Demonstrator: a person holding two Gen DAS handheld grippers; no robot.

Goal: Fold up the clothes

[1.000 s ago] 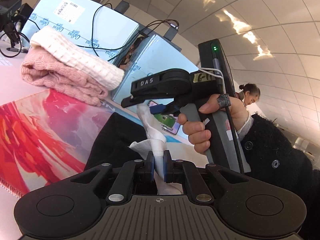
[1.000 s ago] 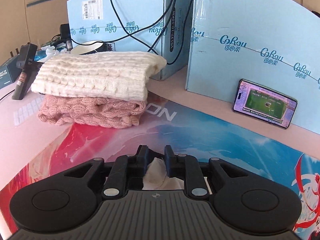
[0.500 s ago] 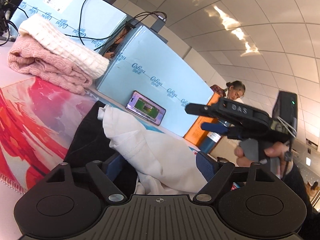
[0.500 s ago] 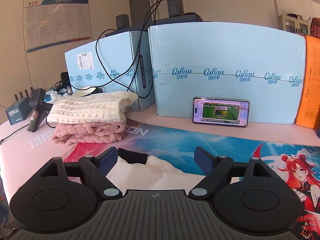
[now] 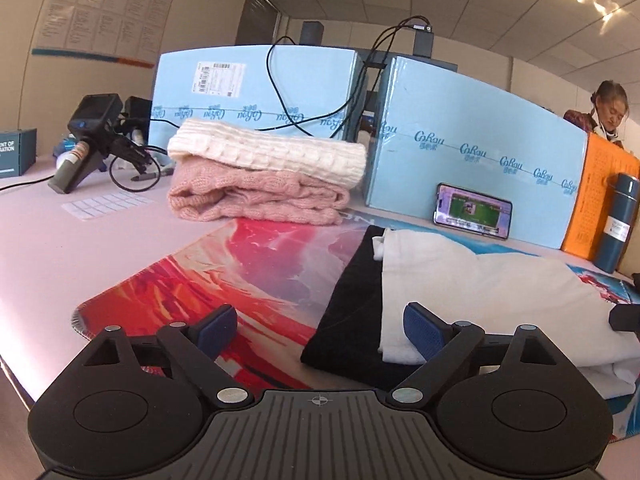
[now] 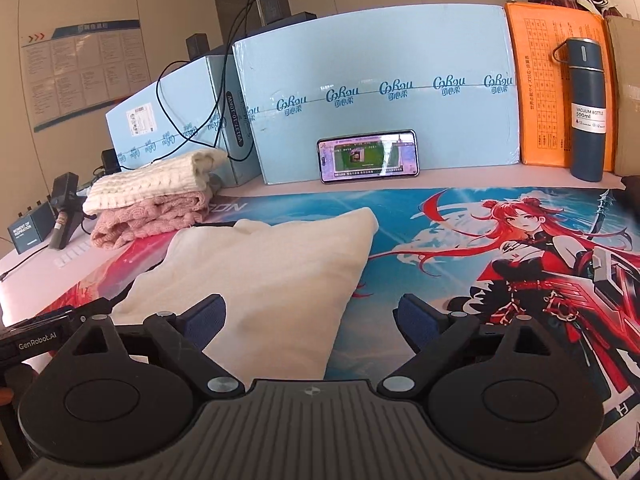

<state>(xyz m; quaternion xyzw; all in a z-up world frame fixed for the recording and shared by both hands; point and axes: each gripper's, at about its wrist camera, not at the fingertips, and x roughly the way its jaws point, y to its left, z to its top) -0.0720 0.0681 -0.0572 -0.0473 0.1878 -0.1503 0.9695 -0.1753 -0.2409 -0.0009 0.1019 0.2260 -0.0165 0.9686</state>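
A folded white garment [image 5: 480, 292] lies on the printed desk mat [image 5: 240, 280], on top of a black garment [image 5: 352, 304]. It also shows in the right wrist view [image 6: 260, 272], cream-coloured and flat. My left gripper [image 5: 320, 326] is open and empty, just in front of the black garment's near edge. My right gripper [image 6: 310, 318] is open and empty, with its left finger over the white garment's near edge. A stack of a folded white knit [image 5: 268, 152] on a pink knit [image 5: 256, 196] sits at the back left.
Light blue boxes [image 6: 372, 92] with cables stand along the back. A phone [image 6: 368, 156] leans against one. A blue vacuum bottle [image 6: 586, 108] and an orange box [image 6: 536, 92] stand at back right. A spare gripper [image 5: 88, 140] rests at far left. A person [image 5: 608, 108] sits behind.
Both grippers were shut on the white garment a second ago. They have opened, let it go and drawn back; it now lies flat on the black garment.
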